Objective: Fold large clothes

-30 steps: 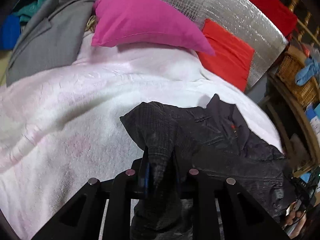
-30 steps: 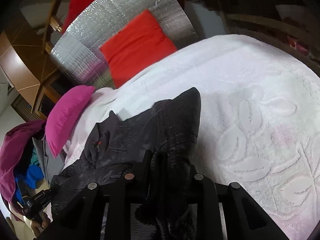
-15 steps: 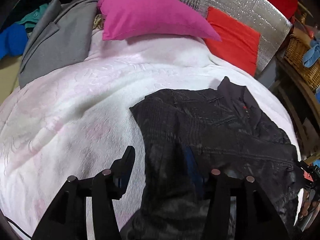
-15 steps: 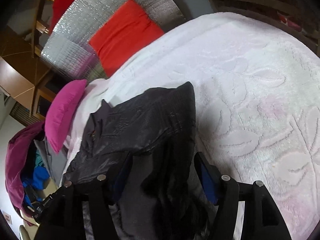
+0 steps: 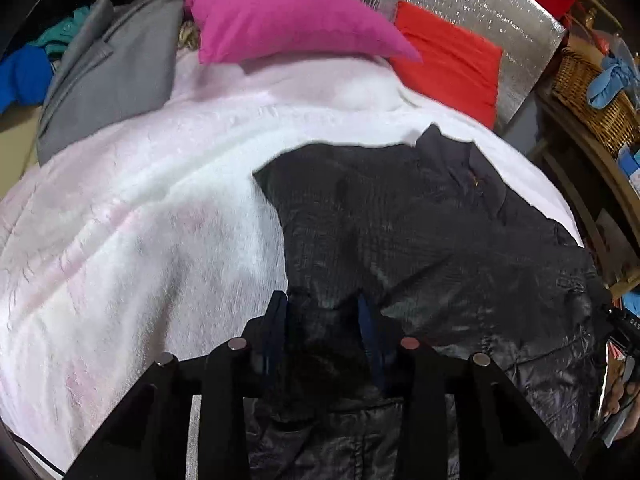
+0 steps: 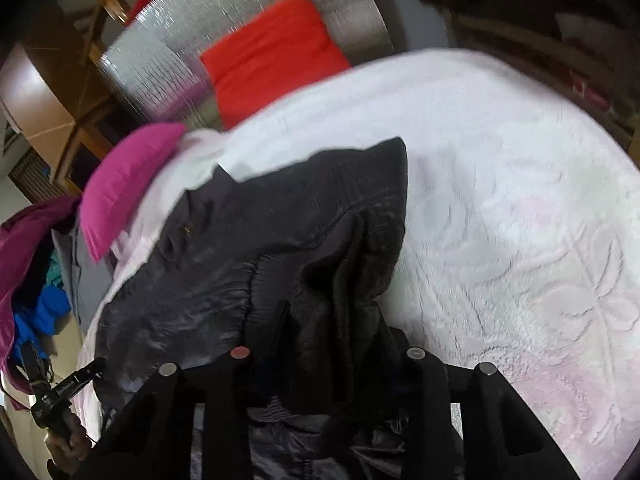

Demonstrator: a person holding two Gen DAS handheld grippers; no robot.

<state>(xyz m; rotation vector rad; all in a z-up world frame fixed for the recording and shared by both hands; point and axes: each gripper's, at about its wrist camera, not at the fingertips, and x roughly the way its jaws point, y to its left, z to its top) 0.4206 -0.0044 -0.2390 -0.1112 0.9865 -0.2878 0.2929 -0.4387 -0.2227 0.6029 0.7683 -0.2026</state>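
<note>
A black jacket (image 5: 420, 240) is spread on the bed's white blanket (image 5: 140, 220). The jaws of the left hand-held gripper (image 5: 322, 312) and right hand-held gripper (image 6: 332, 320) are closing around bunched fabric, not yet clamped. Both layers should be gathered before lifting.

Bed (image 5: 140, 208) with pale pink-white textured blanket carries a black jacket (image 5: 420, 240) spread flat near the near edge (collar toward the headboard end), magenta pillow (image 5: 288, 16) and red pillow (image 5: 452, 60) at the head, grey garment (image 5: 108, 84) draped on the far-left corner.
</note>
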